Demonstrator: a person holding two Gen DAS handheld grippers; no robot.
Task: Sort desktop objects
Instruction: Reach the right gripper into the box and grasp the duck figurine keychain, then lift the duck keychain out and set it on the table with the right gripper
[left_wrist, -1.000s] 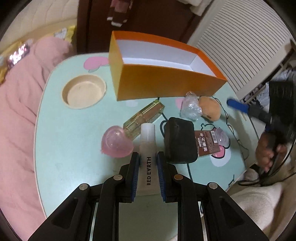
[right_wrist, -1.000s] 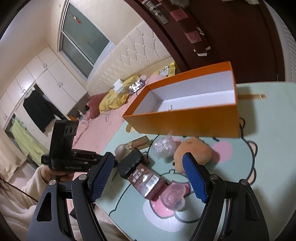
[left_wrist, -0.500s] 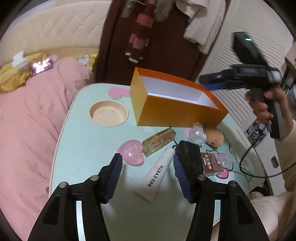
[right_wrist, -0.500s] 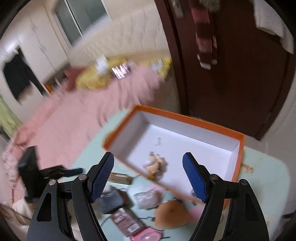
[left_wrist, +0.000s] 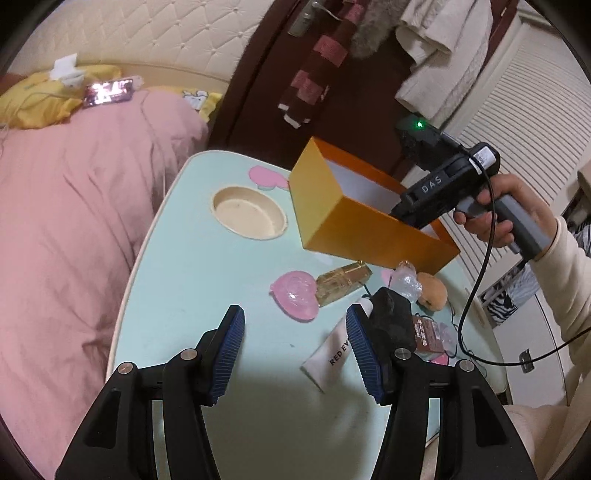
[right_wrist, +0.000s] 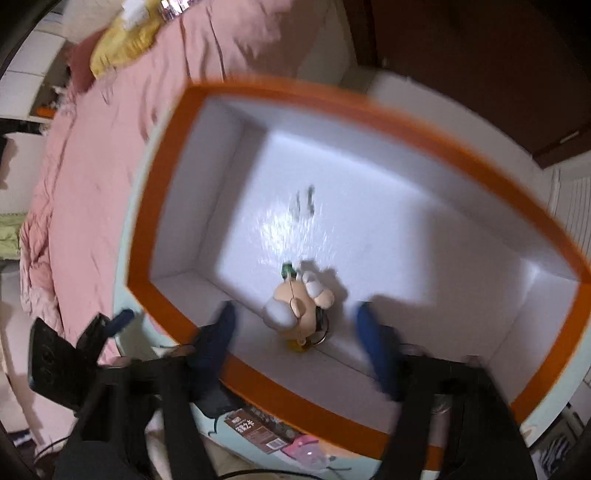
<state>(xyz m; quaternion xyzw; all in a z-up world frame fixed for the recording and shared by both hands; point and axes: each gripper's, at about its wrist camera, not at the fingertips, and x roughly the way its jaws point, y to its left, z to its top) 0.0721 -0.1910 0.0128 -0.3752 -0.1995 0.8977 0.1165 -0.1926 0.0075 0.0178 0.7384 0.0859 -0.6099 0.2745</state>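
My left gripper (left_wrist: 295, 354) stands open over bare tabletop with nothing between its fingers. The white tube (left_wrist: 332, 354) lies flat just to its right, partly behind the right finger. Beyond are a pink heart case (left_wrist: 295, 293), a gold bottle (left_wrist: 341, 282), a black pouch (left_wrist: 391, 317), a brown sachet (left_wrist: 426, 332), crumpled clear wrap (left_wrist: 404, 282) and an orange plush (left_wrist: 432, 291). My right gripper (right_wrist: 295, 332) points down into the orange box (right_wrist: 162, 206); its jaws are closing. A small figurine keychain (right_wrist: 295, 302) lies on the box floor between the fingers, untouched.
The mint table (left_wrist: 192, 295) has a round cup recess (left_wrist: 249, 216) at the far left. A pink blanket (left_wrist: 74, 203) borders the table's left side. A black cable (left_wrist: 476, 280) hangs from the right hand's device over the table's right edge.
My left gripper opened, let go of the white tube and shifted left of it. My right gripper swung from the table objects to above the box, tilted down, and its fingers narrowed.
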